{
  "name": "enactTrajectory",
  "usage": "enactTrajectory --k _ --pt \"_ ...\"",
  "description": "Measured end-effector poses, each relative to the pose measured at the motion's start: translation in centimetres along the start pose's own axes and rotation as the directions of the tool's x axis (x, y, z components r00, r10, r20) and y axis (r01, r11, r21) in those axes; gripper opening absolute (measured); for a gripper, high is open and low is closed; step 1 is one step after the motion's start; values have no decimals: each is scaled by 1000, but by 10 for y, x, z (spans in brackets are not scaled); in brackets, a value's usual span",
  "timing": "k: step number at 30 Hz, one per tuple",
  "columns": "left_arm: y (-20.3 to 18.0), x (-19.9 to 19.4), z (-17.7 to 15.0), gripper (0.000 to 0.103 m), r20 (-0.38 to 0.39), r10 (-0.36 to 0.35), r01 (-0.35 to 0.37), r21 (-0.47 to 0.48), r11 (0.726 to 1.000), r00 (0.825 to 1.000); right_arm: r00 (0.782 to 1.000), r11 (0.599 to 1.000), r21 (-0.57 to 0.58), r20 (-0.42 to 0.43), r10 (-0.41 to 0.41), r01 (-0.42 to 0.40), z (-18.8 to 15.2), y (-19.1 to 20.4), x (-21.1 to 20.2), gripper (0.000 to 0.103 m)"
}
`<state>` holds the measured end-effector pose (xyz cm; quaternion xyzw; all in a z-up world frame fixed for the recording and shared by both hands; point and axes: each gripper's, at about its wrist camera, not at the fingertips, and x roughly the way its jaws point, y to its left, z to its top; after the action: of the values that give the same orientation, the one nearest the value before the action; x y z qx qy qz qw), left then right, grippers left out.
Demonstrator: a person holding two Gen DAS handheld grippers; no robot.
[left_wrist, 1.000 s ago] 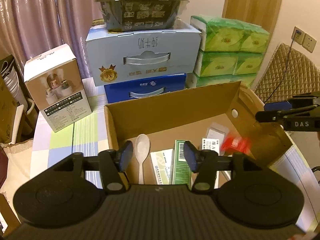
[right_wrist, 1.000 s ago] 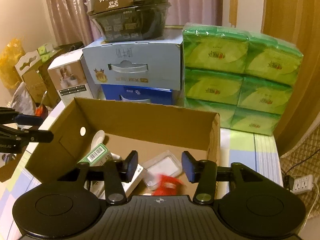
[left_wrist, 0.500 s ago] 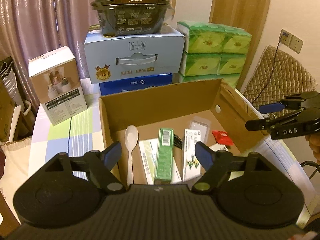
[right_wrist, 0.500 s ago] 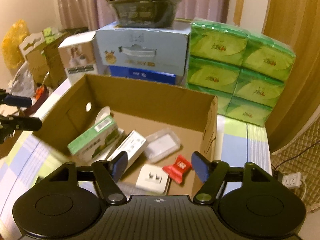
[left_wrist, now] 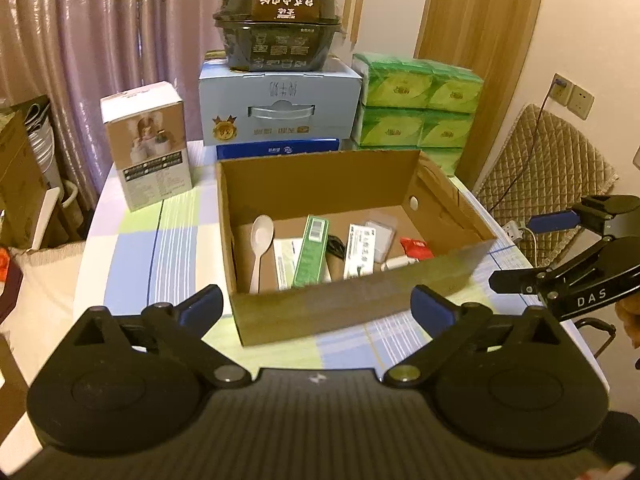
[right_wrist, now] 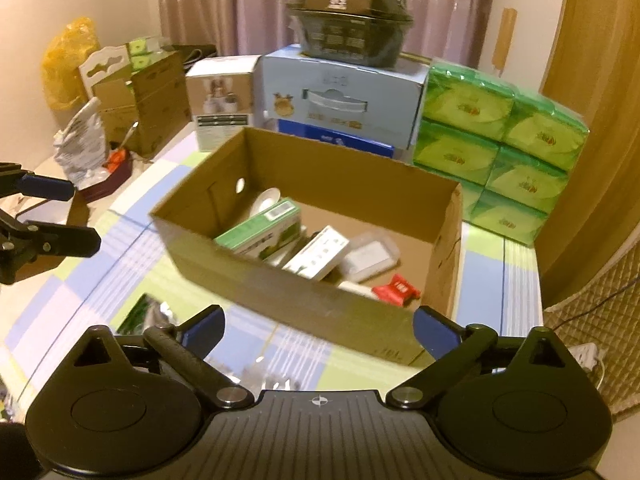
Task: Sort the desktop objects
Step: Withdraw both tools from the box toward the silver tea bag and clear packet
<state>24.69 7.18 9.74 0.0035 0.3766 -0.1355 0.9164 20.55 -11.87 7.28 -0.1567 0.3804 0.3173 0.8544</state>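
Left wrist view: left gripper point(left_wrist: 316, 306) fingers opening wide, nothing between them, hanging just short of the cardboard box point(left_wrist: 352, 312) on the bench point(left_wrist: 132, 264). Same deal on right gripper point(right_wrist: 318, 324), fingers spreading, empty. Inside box lay white spoon point(left_wrist: 261, 240), green carton point(left_wrist: 312, 250), red packet point(right_wrist: 396, 289).

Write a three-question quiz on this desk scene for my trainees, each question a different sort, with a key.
1. True or false: the white spoon lies on the tablecloth outside the cardboard box.
2. What sits on the pale blue carton? A) green tissue packs B) black food bowl C) red packet
3. Fill in: neither the left gripper nor the right gripper holds ____.

Key: 1 false; 2 B; 3 anything.
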Motion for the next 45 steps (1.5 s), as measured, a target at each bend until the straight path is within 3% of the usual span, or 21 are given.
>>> enactTrajectory --k 12,23,31,36,41,45 --pt "-20 -48 -61 102 -19 19 -19 23 1000 1000 999 998 52 -13 32 -32 -48 18 -34 101" --pt "-23 -58 -124 102 -95 53 -46 81 996 994 995 988 144 -71 66 -55 -104 21 -34 101" --pt "-35 -53 -145 102 -128 39 -14 190 982 991 994 987 150 -82 75 -62 -112 23 -35 101" --pt "-46 -44 -155 102 -136 49 -8 288 958 990 992 987 144 -95 79 -65 -112 23 -29 101" --pt "-43 -35 -160 102 -176 -8 54 260 964 984 990 988 135 -114 84 -68 -113 22 -21 101" --pt "-39 -27 -161 102 -191 -8 56 249 967 982 987 989 130 -133 89 -72 -114 22 -13 101"
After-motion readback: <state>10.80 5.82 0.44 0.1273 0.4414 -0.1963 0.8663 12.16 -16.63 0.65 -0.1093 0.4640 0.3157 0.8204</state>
